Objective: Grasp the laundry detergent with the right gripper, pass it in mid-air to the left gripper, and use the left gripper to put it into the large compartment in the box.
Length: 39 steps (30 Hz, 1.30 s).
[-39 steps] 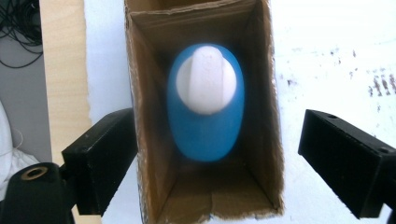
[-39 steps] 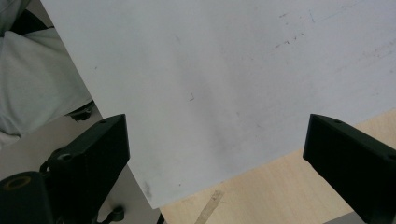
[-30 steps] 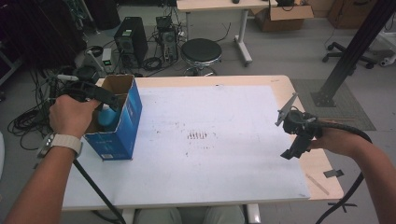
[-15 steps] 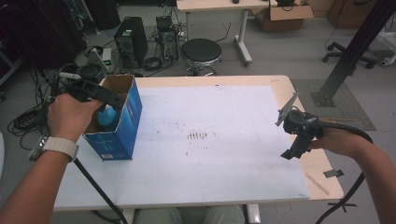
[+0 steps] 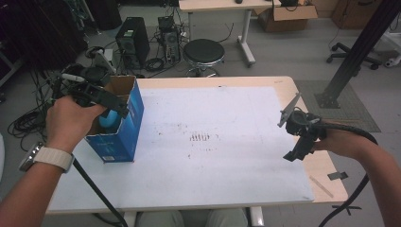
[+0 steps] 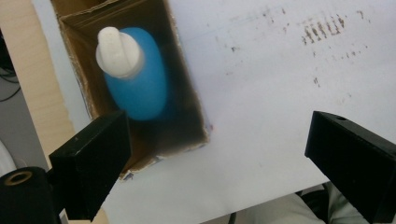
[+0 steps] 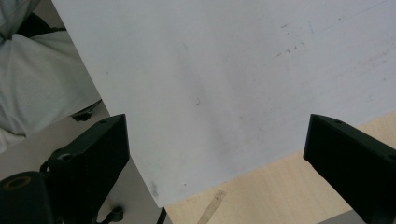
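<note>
White table sheet [image 5: 227, 137]; left gripper [image 6: 215, 154] wide apart, empty, reveals blue bottle [image 6: 135, 79] boxed; right gripper [image 7: 215, 158] likewise.

The open blue cardboard box [image 5: 118, 124] stands at the left edge of the white sheet [image 5: 236, 142] on the wooden desk [image 5: 326, 165]. A blue bottle with a white cap [image 6: 133, 74] takes much of its inside. The sheet's middle and right side are bare, so passing there is easy.
</note>
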{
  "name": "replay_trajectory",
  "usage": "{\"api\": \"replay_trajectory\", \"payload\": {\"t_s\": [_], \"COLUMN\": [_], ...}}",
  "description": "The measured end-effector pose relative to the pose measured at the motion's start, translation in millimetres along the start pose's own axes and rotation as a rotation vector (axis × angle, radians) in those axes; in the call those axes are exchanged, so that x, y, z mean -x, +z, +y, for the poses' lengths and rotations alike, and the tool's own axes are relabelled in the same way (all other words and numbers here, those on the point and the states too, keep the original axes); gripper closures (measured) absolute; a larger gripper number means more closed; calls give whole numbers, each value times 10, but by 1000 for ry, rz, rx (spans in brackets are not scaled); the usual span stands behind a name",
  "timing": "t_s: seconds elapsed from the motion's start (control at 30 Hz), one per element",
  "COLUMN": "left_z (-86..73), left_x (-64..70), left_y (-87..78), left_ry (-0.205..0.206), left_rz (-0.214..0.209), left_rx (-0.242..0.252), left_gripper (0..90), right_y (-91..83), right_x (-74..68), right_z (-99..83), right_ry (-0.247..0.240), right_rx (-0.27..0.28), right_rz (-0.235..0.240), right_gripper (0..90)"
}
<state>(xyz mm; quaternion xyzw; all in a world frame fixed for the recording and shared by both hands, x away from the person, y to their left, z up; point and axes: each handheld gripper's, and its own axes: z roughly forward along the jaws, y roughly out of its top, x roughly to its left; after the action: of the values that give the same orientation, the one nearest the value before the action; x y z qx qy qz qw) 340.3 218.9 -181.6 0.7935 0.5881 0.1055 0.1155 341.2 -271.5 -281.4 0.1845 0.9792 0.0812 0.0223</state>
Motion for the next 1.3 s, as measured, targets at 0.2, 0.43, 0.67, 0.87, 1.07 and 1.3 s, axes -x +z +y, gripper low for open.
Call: {"api": "replay_trajectory", "payload": {"t_s": [0.2,0.43,0.67,0.87,1.07,1.3], "left_z": [-15,-15,1,4,3,-23], "left_x": [108,266,416,523,590,654], "left_y": [-41,-55,-34,29,75,118], "left_ry": [53,118,180,242,305,404], "left_rz": [-16,-37,-60,-80,-93,-104], "left_rx": [4,11,9,4,2,-2], "left_gripper": [78,78,77,77,77,75], "right_y": [-12,-25,-30,-38,-39,-42], "right_x": [-13,-24,-29,-39,-36,-27], "right_z": [19,32,53,79,92,100], "right_ry": [-5,0,-2,-7,-6,-9], "right_rx": [3,-3,-2,-5,-5,0], "right_rz": [0,-2,-1,-2,0,-2], "right_gripper": [69,69,68,68,68,68]}}
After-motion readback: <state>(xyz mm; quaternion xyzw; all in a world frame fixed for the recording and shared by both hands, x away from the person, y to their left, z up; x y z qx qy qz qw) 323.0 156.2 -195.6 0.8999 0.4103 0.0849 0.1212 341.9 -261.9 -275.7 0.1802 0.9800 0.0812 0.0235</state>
